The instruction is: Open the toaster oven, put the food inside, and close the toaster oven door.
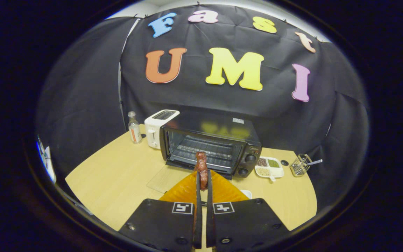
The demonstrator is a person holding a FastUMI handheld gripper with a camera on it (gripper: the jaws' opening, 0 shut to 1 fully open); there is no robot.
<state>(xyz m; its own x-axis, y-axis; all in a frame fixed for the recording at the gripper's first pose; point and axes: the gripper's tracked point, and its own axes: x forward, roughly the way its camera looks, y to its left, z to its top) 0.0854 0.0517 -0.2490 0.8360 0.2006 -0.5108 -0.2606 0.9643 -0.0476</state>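
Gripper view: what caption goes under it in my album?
Gripper holding meat before the open toaster oven.

Inventory of markings, as seen from my tool, whose fingers are pressed together on a reddish-brown piece of food:

1. Toaster oven: small pale brand mark above the knobs on the control panel; too small to read. A pale sticker on its top, unreadable.
2. Clear bottle: white and red label band; print too small to read.
3. My tool's two housings: one square black-and-white coded marker on each, patterns only, no letters or numbers.
4. White toaster: no readable marking.

No legible text, brand or number among the entries above.
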